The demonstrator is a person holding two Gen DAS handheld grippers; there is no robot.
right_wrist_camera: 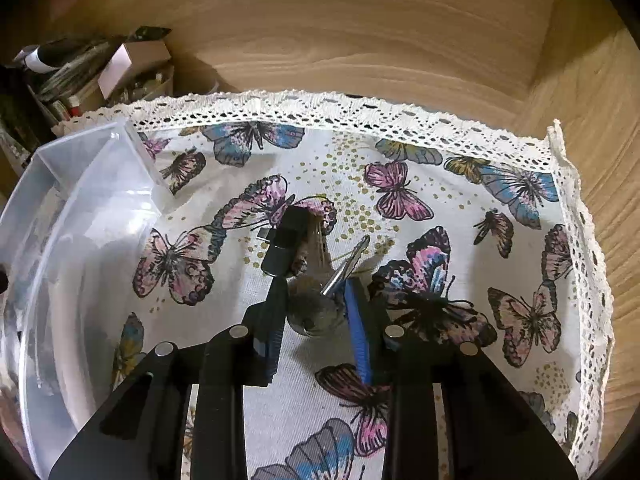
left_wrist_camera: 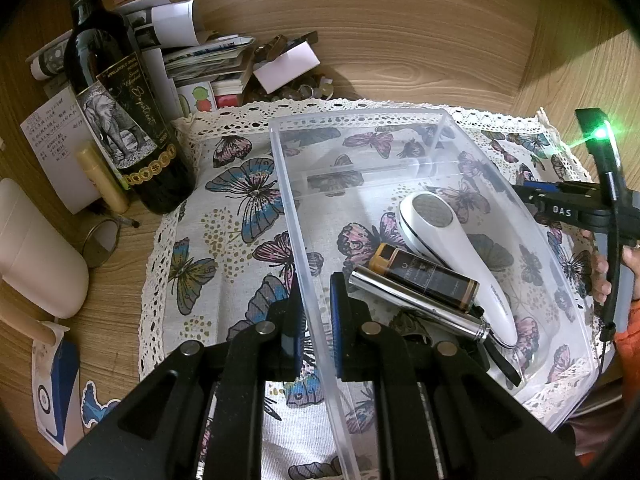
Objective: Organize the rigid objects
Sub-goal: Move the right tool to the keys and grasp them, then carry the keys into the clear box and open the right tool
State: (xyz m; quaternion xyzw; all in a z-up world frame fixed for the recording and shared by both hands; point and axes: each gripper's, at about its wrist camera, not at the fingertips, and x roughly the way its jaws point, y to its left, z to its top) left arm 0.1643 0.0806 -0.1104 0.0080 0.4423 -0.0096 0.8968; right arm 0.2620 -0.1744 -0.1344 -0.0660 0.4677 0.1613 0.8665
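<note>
The left tongs [left_wrist_camera: 318, 308] point steeply down, pinched tight on a thin clear wall. The right tongs [right_wrist_camera: 316, 300] also tilt down, narrowed around a small metal piece; fingers [left_wrist_camera: 600, 276] grip their handle.

Cloth [right_wrist_camera: 460, 216]: white, lace-edged, printed with pink, blue and gold butterflies. Bin [left_wrist_camera: 304, 280]: clear. Handheld device [left_wrist_camera: 452, 248]: white. Tube [left_wrist_camera: 424, 276]: black and gold. Bottle [left_wrist_camera: 120, 120]: dark, bearing an elephant label.
</note>
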